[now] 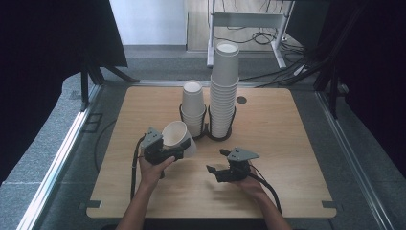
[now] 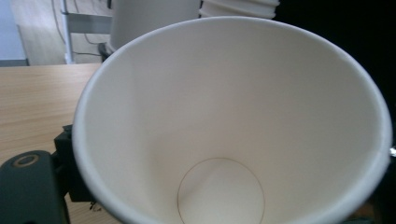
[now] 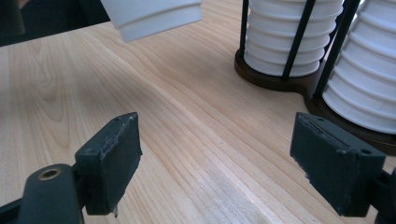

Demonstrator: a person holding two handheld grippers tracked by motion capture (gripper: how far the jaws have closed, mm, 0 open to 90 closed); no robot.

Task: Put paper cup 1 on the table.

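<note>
My left gripper (image 1: pixel 168 152) clamps single paper cup (image 1: pixel 178 136), tilted, mouth toward me, at 7 o'clock of cup holder (image 1: pixel 208 130). My right gripper (image 1: pixel 218 162) wide open, empty. I judge: cup in transit; next needs upright alignment over short stack (image 1: pixel 193 106).

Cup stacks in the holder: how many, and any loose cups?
2 stacks: the short stack in the rack's left ring, the tall stack in the right ring. 1 loose paper cup, tilted, held by the left gripper.

Matt white paper cup (image 2: pixel 233 116), light grained wood table (image 3: pixel 196 140), matt black gripper (image 3: pixel 224 161).
</note>
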